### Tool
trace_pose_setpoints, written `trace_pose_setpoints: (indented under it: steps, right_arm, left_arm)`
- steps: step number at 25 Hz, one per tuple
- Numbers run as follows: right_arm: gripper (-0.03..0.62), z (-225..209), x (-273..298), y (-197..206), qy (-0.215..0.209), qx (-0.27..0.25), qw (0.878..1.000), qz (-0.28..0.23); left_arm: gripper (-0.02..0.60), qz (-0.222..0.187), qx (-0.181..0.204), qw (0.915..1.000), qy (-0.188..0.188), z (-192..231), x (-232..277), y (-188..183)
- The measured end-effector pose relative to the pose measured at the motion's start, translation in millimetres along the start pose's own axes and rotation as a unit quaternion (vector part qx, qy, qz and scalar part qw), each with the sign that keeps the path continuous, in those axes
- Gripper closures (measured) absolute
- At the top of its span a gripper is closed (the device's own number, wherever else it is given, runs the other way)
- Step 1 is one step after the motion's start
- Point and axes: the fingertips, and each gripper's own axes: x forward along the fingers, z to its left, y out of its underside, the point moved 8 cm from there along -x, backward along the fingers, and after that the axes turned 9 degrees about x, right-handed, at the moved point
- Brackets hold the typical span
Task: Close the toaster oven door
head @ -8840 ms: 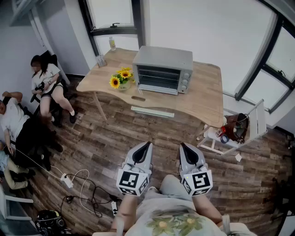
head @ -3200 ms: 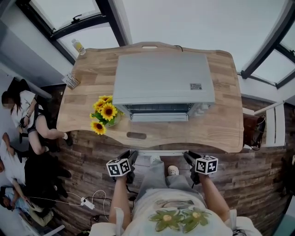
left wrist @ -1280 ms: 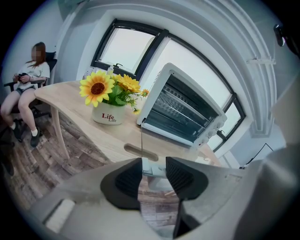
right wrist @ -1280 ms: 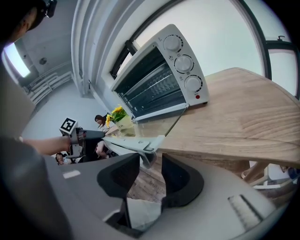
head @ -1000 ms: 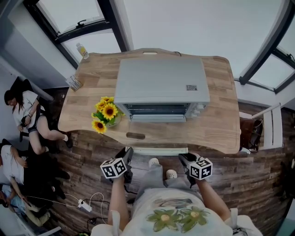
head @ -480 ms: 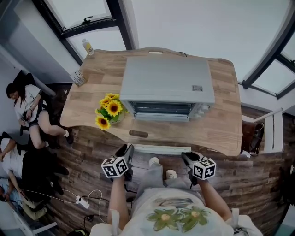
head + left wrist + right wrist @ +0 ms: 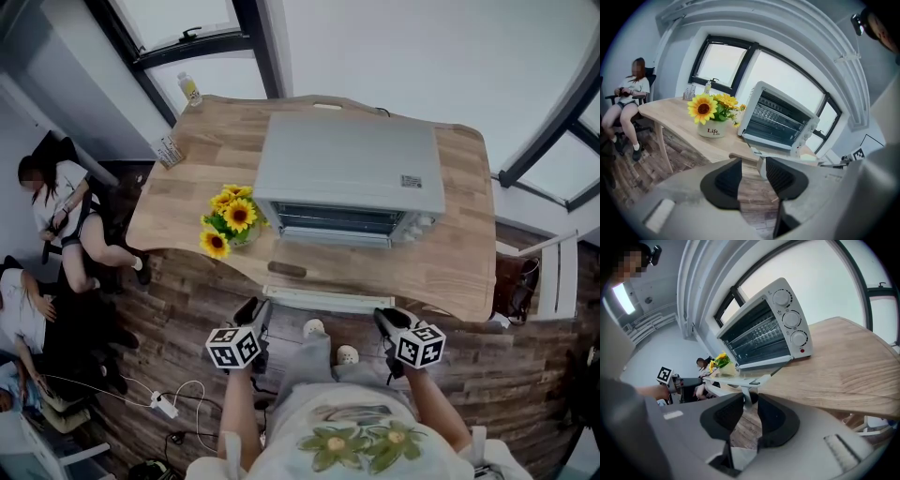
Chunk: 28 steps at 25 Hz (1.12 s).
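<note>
The toaster oven (image 7: 352,173) sits toward the back middle of the wooden table (image 7: 459,253), its front facing the person who stands at the table's near edge. Its glass door (image 7: 751,373) is dropped open and lies about level, reaching out past the table's front edge, with the pale handle bar (image 7: 323,300) running along its outer end.

Both hand-held grippers hang low just in front of that handle. The left gripper (image 7: 253,311) is off the bar's left end; its jaws stand apart with nothing pressed between them, and the bar's end shows through the gap. The right gripper (image 7: 384,319) is by the bar's right end, jaws also parted and clamped on nothing; one of the handle's brackets shows through the gap, and I can't tell whether it lies between the pads or just past them.

A pot of sunflowers (image 7: 232,223) stands near the table's front left edge, just beside the oven, and a small bottle (image 7: 190,90) sits at the back left corner. Off to the left, a person (image 7: 56,202) is seated.
</note>
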Motion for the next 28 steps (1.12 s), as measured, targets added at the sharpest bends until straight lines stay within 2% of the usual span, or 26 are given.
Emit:
trace_pose_setpoints:
  steps: [7, 12, 19, 20, 21, 22, 28]
  right_arm:
    - [0.497, 4.5, -4.0, -5.8, -0.005, 0.004, 1.000, -0.006]
    - [0.499, 7.4, -6.5, -13.9, -0.011, 0.005, 1.000, -0.014]
    - [0.499, 12.1, -9.2, -20.3, -0.011, 0.001, 1.000, -0.020]
    - [0.499, 12.5, -10.0, -21.1, -0.011, -0.001, 1.000, -0.021]
    - [0.499, 12.8, -10.6, -21.9, -0.012, -0.002, 1.000, -0.021]
    - [0.499, 13.1, -11.1, -22.8, -0.012, -0.003, 1.000, -0.022]
    - [0.499, 14.8, -10.8, -25.9, -0.010, -0.008, 1.000, -0.022]
  left_arm:
    - [0.411, 0.009, 0.020, 0.9996, 0.018, -16.5, 11.2, 0.5]
    - [0.411, 0.000, 0.016, 0.9996, 0.021, -22.7, 19.4, -7.1]
    - [0.411, 0.005, 0.031, 0.9993, 0.019, -27.9, 27.2, -14.9]
    - [0.414, 0.004, 0.033, 0.9993, 0.016, -28.7, 27.3, -15.7]
    - [0.449, 0.003, 0.035, 0.9993, 0.013, -29.3, 27.1, -16.5]
    - [0.458, 0.001, 0.037, 0.9993, 0.009, -29.6, 26.9, -17.4]
    - [0.465, 0.008, 0.042, 0.9991, 0.006, -28.9, 27.6, -22.4]
